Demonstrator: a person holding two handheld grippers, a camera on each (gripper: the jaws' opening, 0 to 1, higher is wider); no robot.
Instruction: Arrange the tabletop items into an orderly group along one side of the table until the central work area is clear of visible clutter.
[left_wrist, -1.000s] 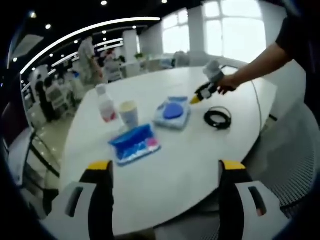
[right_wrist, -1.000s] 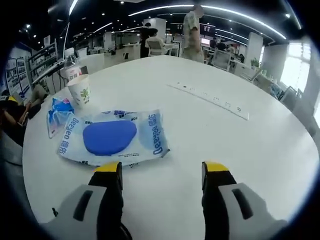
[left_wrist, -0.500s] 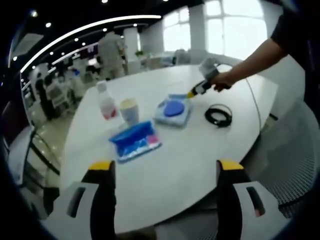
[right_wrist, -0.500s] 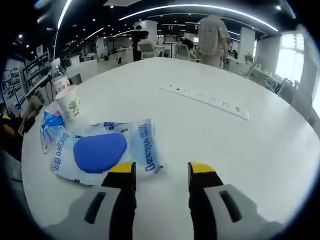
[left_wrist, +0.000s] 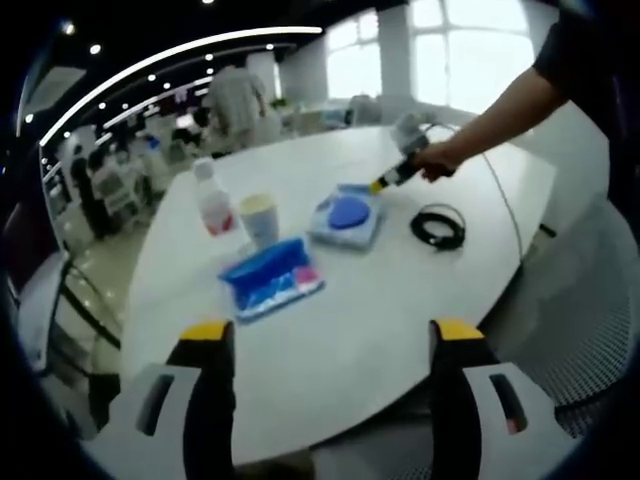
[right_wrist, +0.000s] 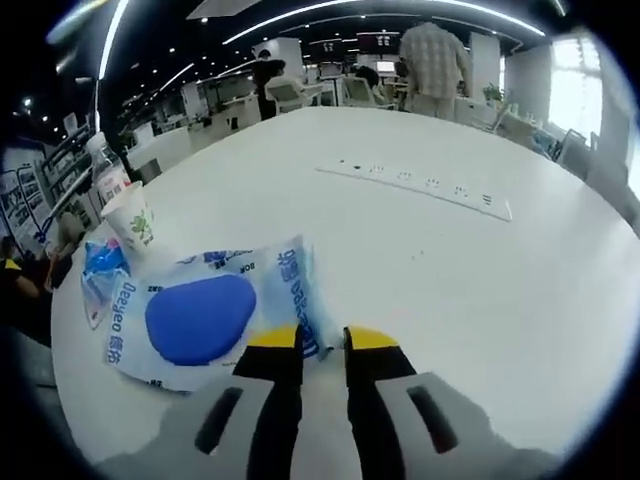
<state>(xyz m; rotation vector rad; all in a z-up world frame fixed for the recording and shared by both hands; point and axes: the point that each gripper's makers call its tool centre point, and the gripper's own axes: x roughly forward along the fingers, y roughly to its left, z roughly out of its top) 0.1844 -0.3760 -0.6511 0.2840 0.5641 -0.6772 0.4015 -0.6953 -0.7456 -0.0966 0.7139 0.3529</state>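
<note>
Fingers of R gripper (right_wrist: 321, 338) pinch "Deeyeo" packet (right_wrist: 210, 313) edge (blue oval).

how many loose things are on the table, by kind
bottle: 1
paper cup: 1
blue packs: 2 (flat pack with the blue oval, wipes-style pack)
coiled black cable: 1
total: 5

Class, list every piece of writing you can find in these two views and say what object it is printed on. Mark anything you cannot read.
"Deeyeo", twice, on the clear packet with the blue pad inside, seen in the right gripper view.
Smaller print on that packet: too small to read.
Green mark on the paper cup: blurred.
Bottle label: blurred.
Blue pack in the left gripper view: unreadable.
</note>
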